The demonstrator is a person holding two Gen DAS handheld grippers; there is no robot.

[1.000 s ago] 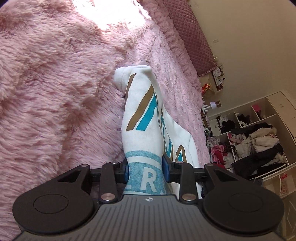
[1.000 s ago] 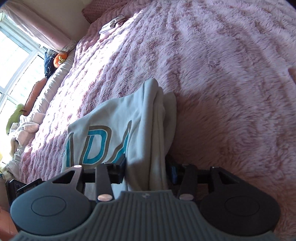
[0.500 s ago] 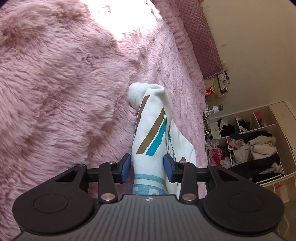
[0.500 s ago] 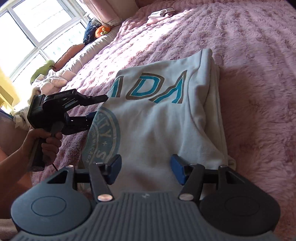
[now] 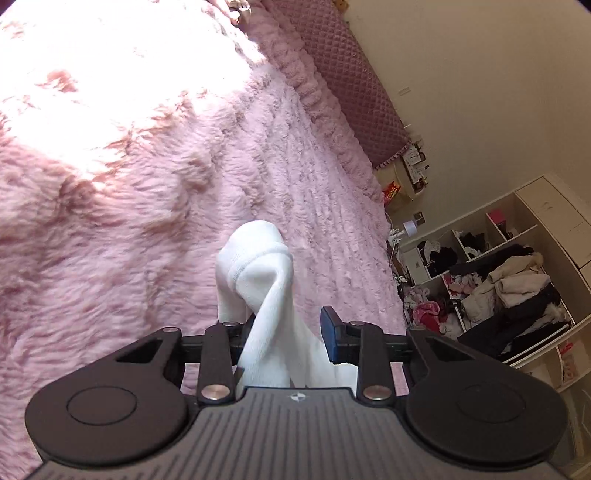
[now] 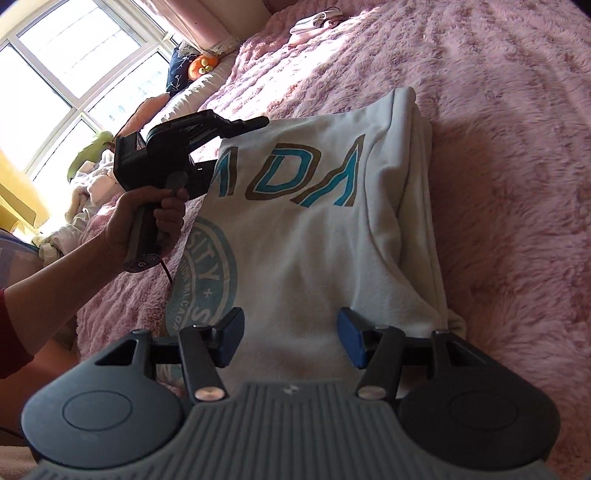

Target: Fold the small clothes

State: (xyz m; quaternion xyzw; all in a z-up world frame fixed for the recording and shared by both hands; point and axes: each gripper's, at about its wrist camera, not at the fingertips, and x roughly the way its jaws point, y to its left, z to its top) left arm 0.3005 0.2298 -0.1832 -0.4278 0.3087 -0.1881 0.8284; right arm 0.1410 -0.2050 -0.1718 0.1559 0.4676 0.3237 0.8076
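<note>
A white sweatshirt (image 6: 314, 236) with teal and brown lettering lies folded on the pink fluffy bedspread (image 6: 498, 110). My right gripper (image 6: 290, 334) is open just above its near edge, touching nothing. My left gripper (image 5: 286, 332) is open, with a white fold of the sweatshirt (image 5: 266, 280) lying loose between its fingers. In the right wrist view the left gripper (image 6: 236, 127) is at the sweatshirt's far left edge, held by a hand.
A quilted pink headboard (image 5: 354, 81) and open shelves stuffed with clothes (image 5: 498, 288) stand beside the bed. A window (image 6: 74, 74), cushions and a pile of clothes (image 6: 92, 184) lie at the bed's far left. A small white item (image 6: 314, 24) lies far up the bed.
Both grippers have opened and let go of the sweatshirt, which now lies flat and folded. Both have pulled back from it.
</note>
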